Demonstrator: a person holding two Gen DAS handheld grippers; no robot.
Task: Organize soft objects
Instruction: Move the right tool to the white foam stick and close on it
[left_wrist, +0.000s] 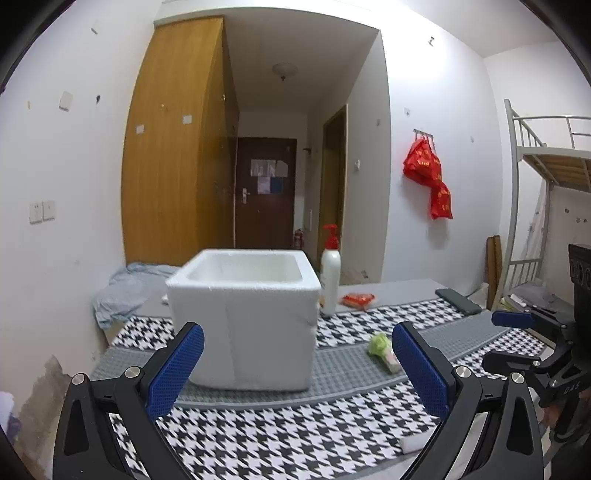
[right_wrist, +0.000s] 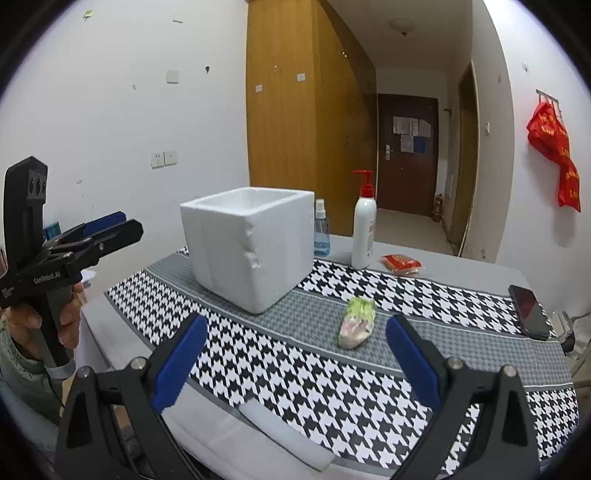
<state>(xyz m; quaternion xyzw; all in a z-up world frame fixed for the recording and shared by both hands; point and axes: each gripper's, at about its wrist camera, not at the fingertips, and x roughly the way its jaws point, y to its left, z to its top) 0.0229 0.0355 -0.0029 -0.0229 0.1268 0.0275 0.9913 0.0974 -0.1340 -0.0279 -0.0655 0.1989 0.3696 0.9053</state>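
Observation:
A soft green and pink bundle (right_wrist: 356, 323) lies on the houndstooth cloth, just right of an open white foam box (right_wrist: 251, 247). In the left wrist view the bundle (left_wrist: 382, 352) lies beside the box (left_wrist: 243, 317). My right gripper (right_wrist: 297, 365) is open and holds nothing; the bundle lies a little ahead of it, toward its right finger. My left gripper (left_wrist: 299, 369) is open too, pointing at the box's front wall from short of it. A flat white foam piece (right_wrist: 284, 428) lies at the near table edge under the right gripper.
Behind the box stand a white pump bottle (right_wrist: 364, 229) and a blue spray bottle (right_wrist: 321, 232). A red packet (right_wrist: 400, 264) and a dark phone (right_wrist: 528, 310) lie to the right. A pale blue cloth (left_wrist: 122, 291) is heaped at the far left. A hand (right_wrist: 55, 317) holds the left gripper.

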